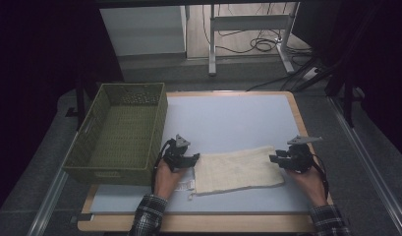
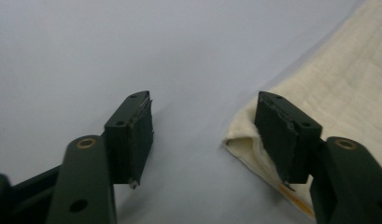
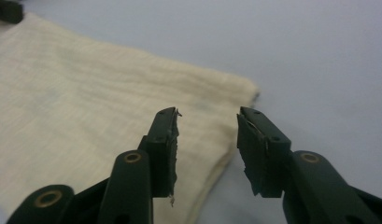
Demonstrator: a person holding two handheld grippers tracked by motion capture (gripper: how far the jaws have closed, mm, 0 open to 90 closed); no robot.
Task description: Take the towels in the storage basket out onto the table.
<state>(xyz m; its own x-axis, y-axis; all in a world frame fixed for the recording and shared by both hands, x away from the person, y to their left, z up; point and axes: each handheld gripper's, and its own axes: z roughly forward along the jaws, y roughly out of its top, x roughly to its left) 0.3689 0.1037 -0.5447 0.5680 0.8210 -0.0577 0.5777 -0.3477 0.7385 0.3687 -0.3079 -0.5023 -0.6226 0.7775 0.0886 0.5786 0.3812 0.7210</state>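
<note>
Both tools — left tool (image 1: 195, 158), right tool (image 1: 272, 158) — gape at a cream cloth (image 1: 238, 169) on the pale table (image 1: 228, 118), dim room.

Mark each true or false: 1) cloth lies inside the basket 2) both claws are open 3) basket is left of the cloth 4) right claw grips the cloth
1) False. The cream cloth lies flat on the table; the green basket looks empty.
2) True. The left claw and the right claw both show a gap between the jaws.
3) True in the high view.
4) False. Its jaws stand apart over the cloth's edge, pinching nothing.
</note>
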